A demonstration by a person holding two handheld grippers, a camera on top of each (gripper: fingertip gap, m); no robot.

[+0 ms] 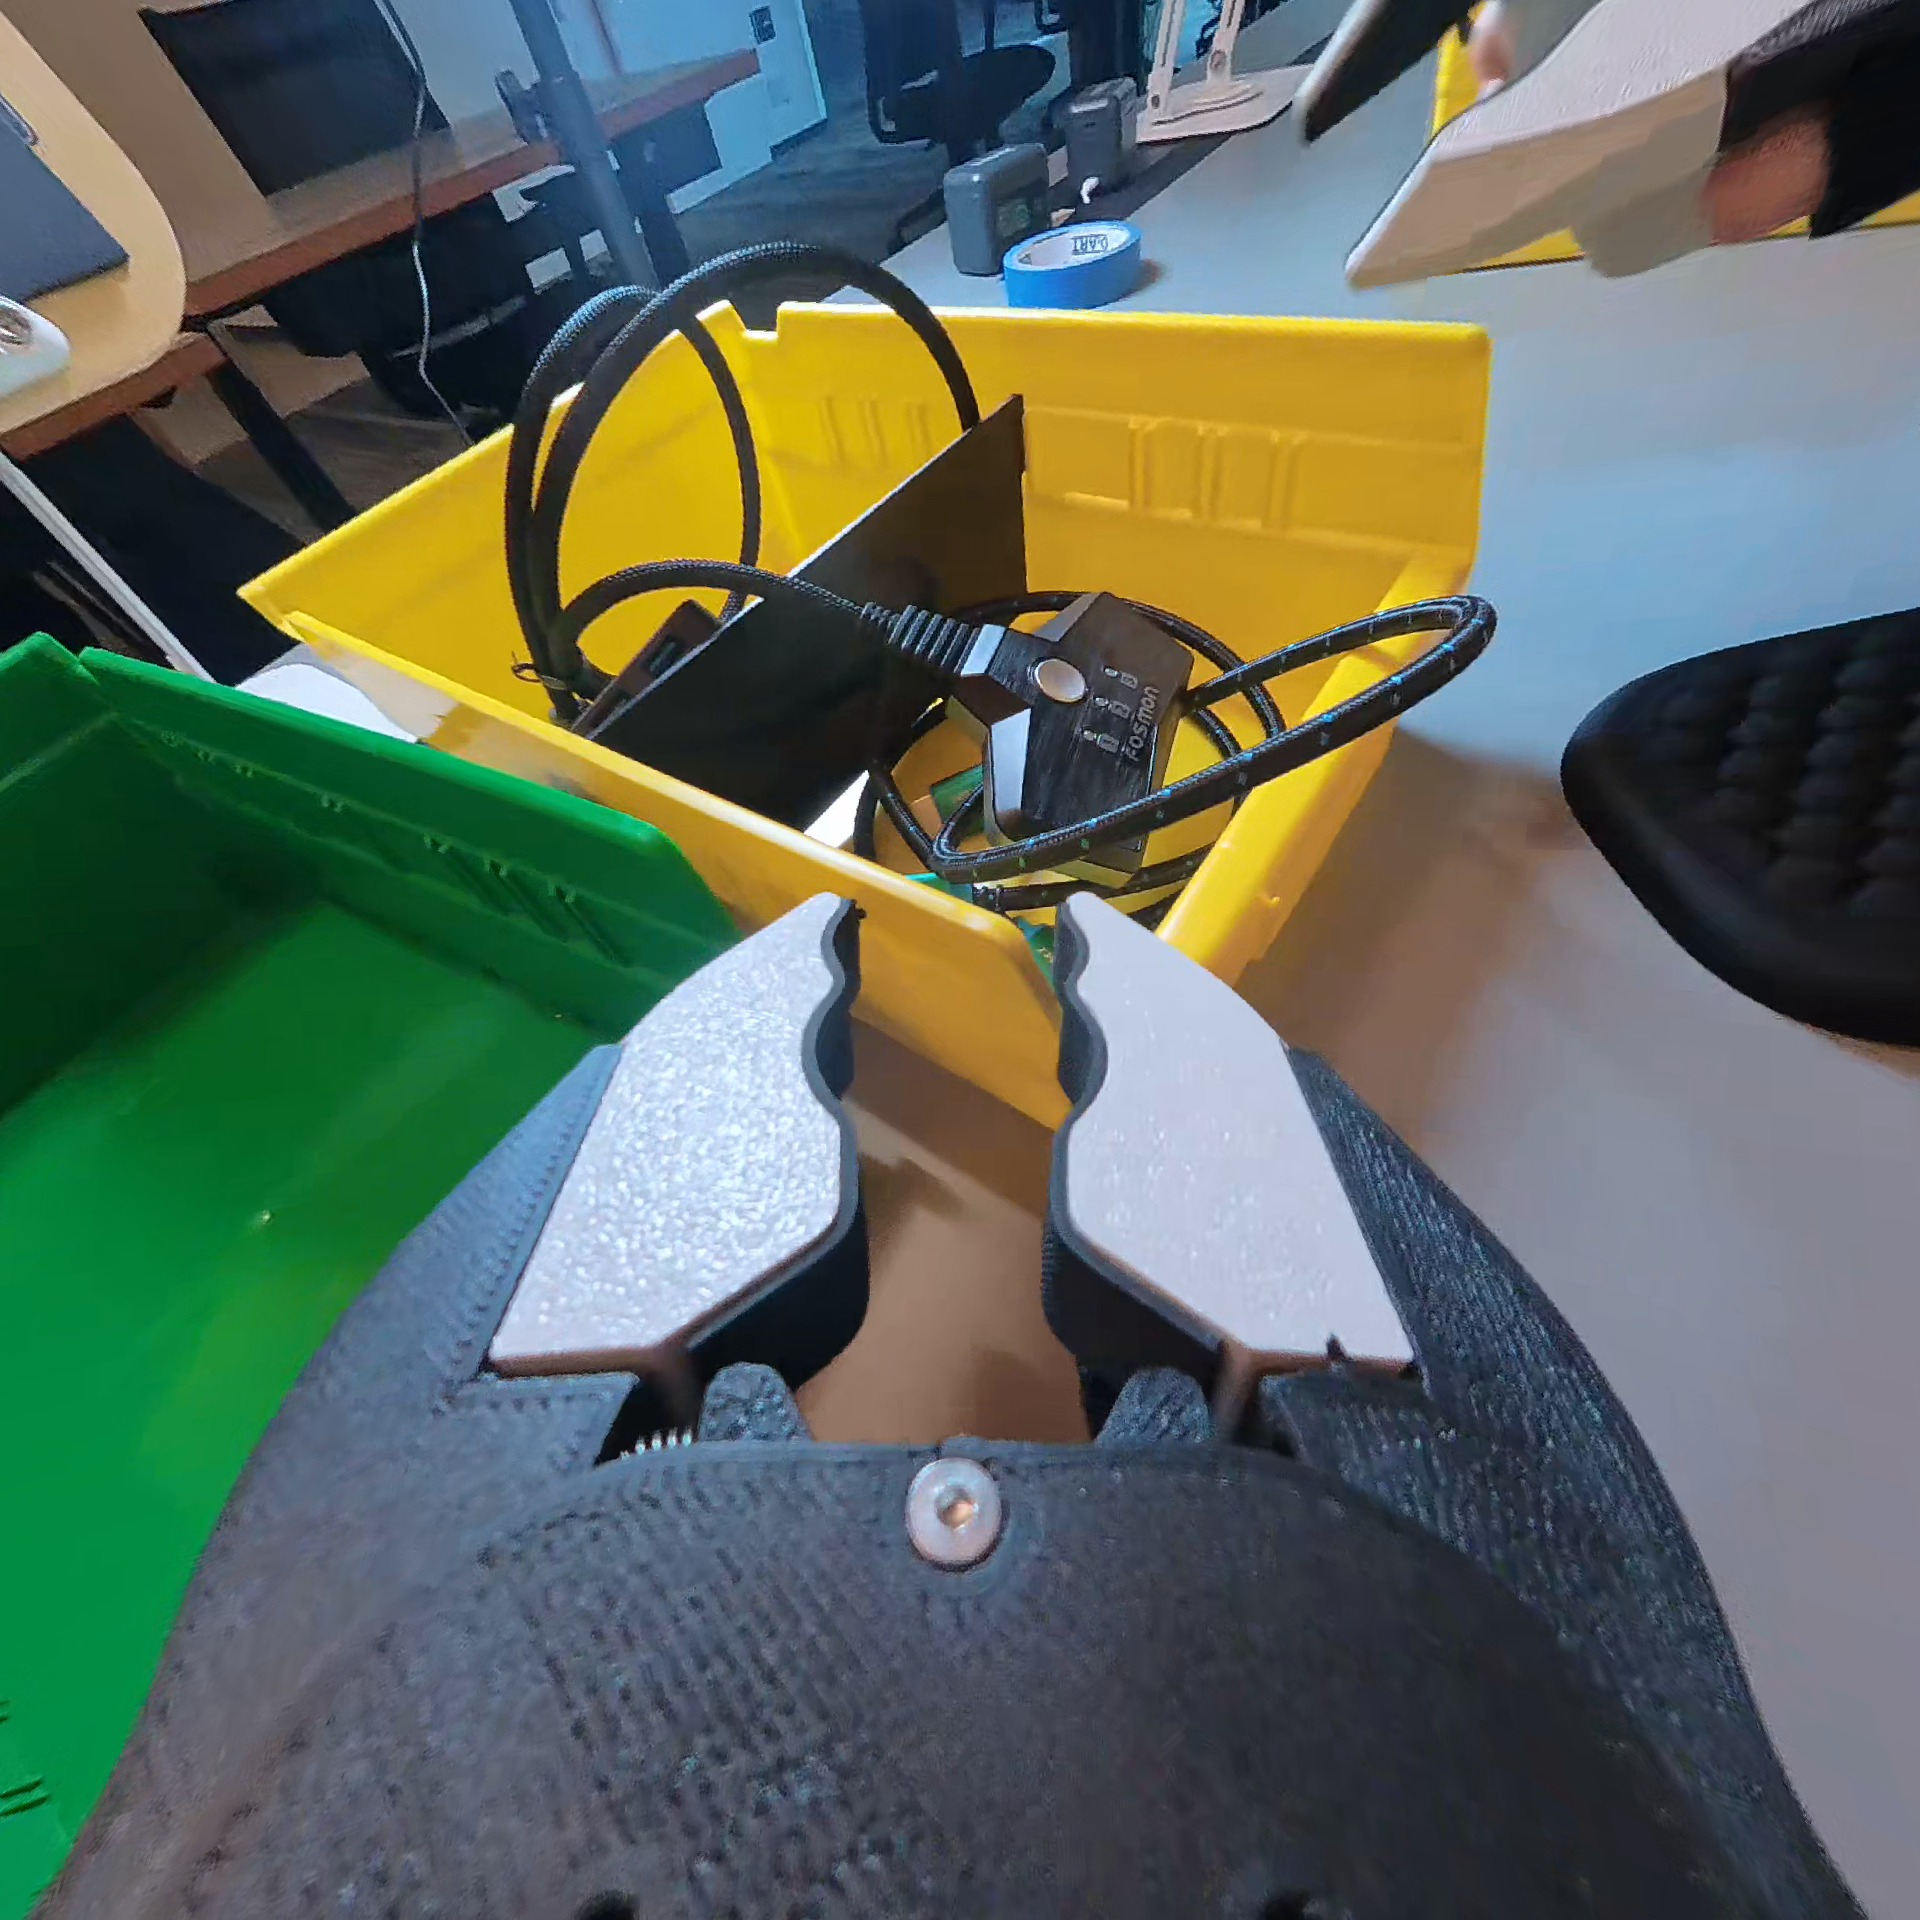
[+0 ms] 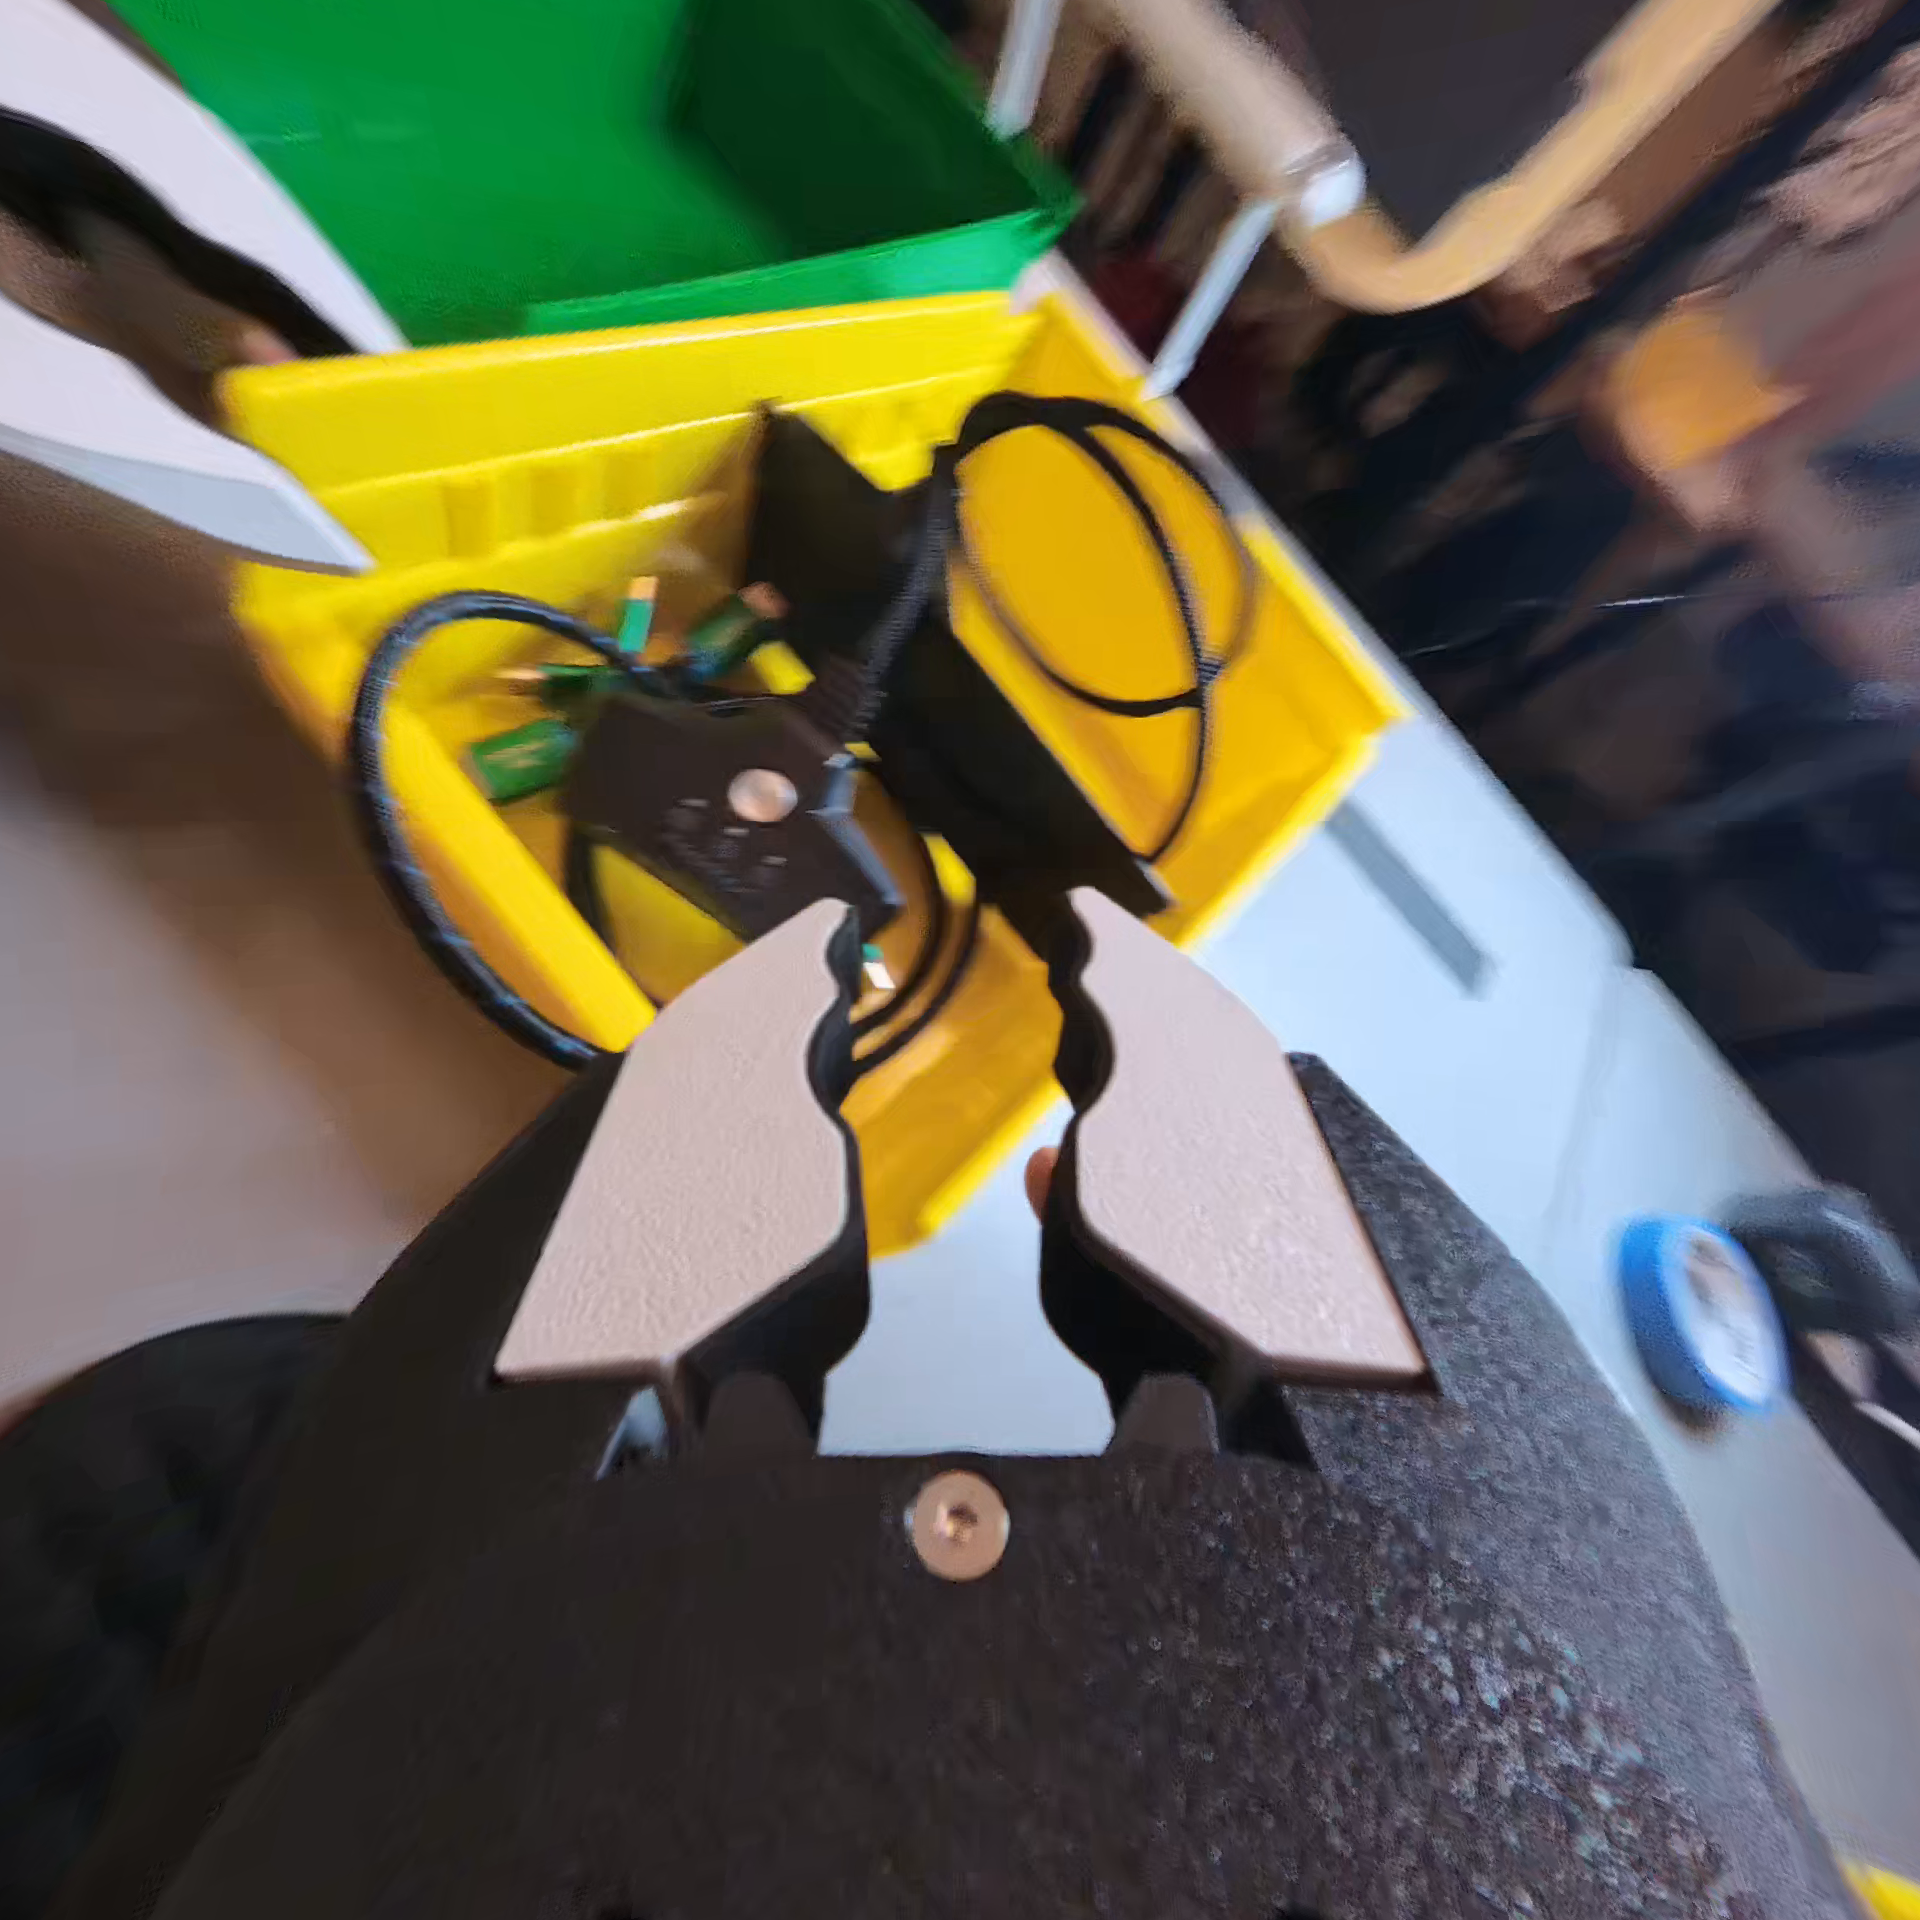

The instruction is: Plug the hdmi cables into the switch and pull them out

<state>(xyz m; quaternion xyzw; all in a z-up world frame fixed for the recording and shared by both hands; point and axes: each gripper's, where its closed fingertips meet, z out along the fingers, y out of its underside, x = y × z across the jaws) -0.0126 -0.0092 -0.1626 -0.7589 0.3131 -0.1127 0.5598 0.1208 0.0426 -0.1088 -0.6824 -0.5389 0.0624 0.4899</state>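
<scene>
A black HDMI switch [image 1: 1081, 727] with a round silver button lies in a yellow bin [image 1: 1247, 457], with one black cable plug [image 1: 925, 634] in its end. Braided black cables [image 1: 1351, 707] loop around it and over the bin wall. A black divider [image 1: 883, 582] splits the bin. My left gripper [image 1: 956, 935] is open and empty, just short of the bin's near wall. My right gripper [image 2: 961, 925] is open and empty above the bin's near edge, close to the switch [image 2: 727, 800]. Green-ended plugs [image 2: 520, 753] lie beside the switch. The right wrist view is blurred.
A green bin [image 1: 260, 987] stands left of the yellow one, touching it. A blue tape roll [image 1: 1070, 265] and a grey box [image 1: 997, 203] sit beyond. A black mesh pad [image 1: 1766, 821] lies at right. The other gripper [image 1: 1558, 177] shows at top right. The switch [image 2: 727, 800] sits 9 cm or so from the ends of my left fingers. It turns up in the left wrist view [image 1: 1065, 707] as well.
</scene>
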